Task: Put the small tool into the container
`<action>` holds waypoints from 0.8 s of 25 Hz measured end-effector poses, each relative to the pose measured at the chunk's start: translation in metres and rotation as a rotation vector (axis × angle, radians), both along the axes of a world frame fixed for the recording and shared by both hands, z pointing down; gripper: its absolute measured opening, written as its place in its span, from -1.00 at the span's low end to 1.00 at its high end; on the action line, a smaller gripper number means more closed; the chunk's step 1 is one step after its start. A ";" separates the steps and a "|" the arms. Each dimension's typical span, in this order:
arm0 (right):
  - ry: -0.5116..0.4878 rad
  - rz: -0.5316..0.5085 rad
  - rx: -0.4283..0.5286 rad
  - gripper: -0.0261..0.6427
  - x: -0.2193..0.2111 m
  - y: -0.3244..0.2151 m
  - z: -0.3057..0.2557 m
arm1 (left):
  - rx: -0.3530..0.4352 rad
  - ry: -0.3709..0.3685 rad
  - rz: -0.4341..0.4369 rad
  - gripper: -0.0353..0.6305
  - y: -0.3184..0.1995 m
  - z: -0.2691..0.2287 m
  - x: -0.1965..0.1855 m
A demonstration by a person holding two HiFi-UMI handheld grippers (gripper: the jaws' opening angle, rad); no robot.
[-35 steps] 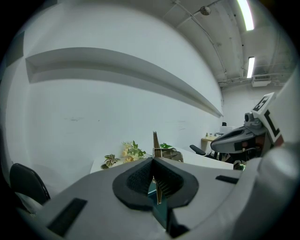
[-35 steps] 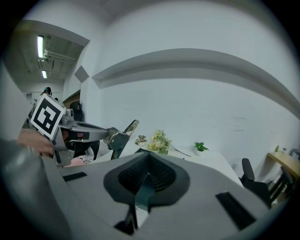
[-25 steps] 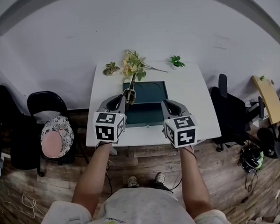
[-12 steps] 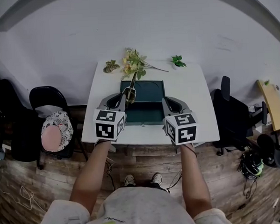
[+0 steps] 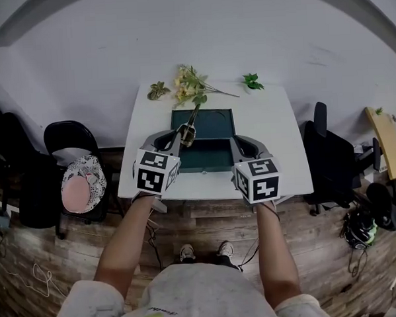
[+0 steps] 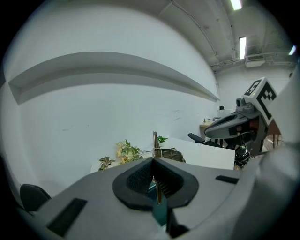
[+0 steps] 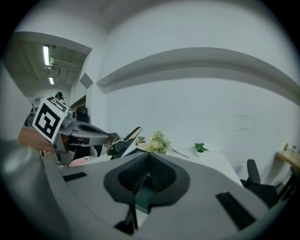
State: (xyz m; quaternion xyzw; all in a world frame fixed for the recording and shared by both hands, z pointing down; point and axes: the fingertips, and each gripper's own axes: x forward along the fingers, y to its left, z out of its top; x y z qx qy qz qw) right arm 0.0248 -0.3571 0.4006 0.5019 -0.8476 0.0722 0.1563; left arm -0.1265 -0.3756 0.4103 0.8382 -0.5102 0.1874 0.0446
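Observation:
A dark green case lies open in the middle of the white table, its lid folded back toward the wall. My left gripper hovers over the case's left side, shut on a small brass-coloured tool with a thin blade that points away from me. In the left gripper view that blade stands up between the closed pads of my left gripper. My right gripper hangs over the case's right side. In its own view my right gripper has the pads together with nothing held.
A bunch of yellow artificial flowers, a leafy sprig and a small potted plant line the table's far edge. A black chair with a patterned cushion stands left of the table, another chair to the right.
Both grippers have drifted slightly forward over the case, the left one still holding the tool. Neither gripper's jaws have changed.

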 end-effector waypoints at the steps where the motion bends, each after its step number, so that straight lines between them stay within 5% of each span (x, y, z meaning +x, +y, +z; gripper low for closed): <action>1: -0.001 0.003 -0.002 -0.91 0.000 0.001 0.001 | -0.004 -0.015 0.012 -0.89 0.000 0.001 0.001; 20: 0.010 0.052 -0.030 -0.91 0.003 0.013 0.015 | -0.086 -0.281 0.248 -0.89 0.003 0.035 0.027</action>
